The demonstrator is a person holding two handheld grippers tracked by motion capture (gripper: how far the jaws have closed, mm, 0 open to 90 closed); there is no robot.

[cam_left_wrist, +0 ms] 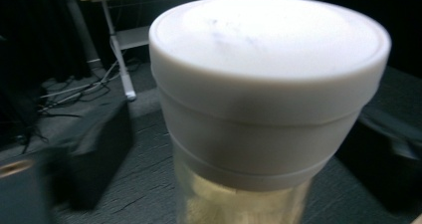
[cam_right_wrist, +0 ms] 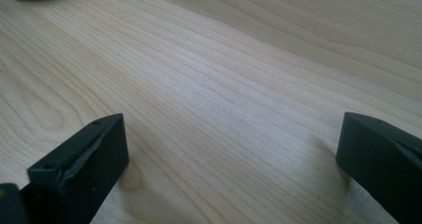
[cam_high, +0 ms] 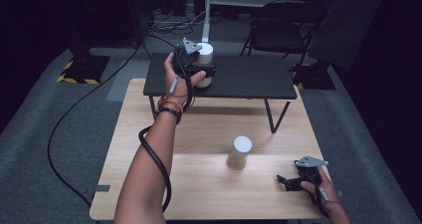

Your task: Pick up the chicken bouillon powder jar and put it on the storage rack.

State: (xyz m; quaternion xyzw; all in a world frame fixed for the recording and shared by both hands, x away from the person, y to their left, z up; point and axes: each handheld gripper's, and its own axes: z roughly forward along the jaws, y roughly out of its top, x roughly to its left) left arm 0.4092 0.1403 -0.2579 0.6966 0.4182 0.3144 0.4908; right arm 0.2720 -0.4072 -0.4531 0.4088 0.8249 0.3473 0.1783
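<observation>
A person sits at a light wooden table point(cam_high: 209, 184) with a hand-held gripper in each hand. Nearest, at the right front corner, the right gripper point(cam_high: 284, 182) rests low on the wood. Its two black jaws stand wide apart with bare wood grain between them, so it holds nothing and seems parked out of the way while the other hand works.

Just left of it and a little farther in, a jar point(cam_high: 239, 153) with a white lid stands upright on the table, apart from both grippers. It looks like it is waiting for its turn.

Farther off, the left forearm reaches across the table to a low black shelf point(cam_high: 249, 79) standing on the table's far half. There the left gripper point(cam_high: 201, 67) is at a second jar point(cam_left_wrist: 259, 114), also white-lidded, which sits upright on the shelf. From the gripper's own camera the lid looms very close, with pale contents below. The jaws appear spread as wide as they go, but whether they press the jar or have let go cannot be told. Probably the jar is being set on the shelf.

Beyond are dark floor, cables and a folding chair point(cam_high: 283, 25).
</observation>
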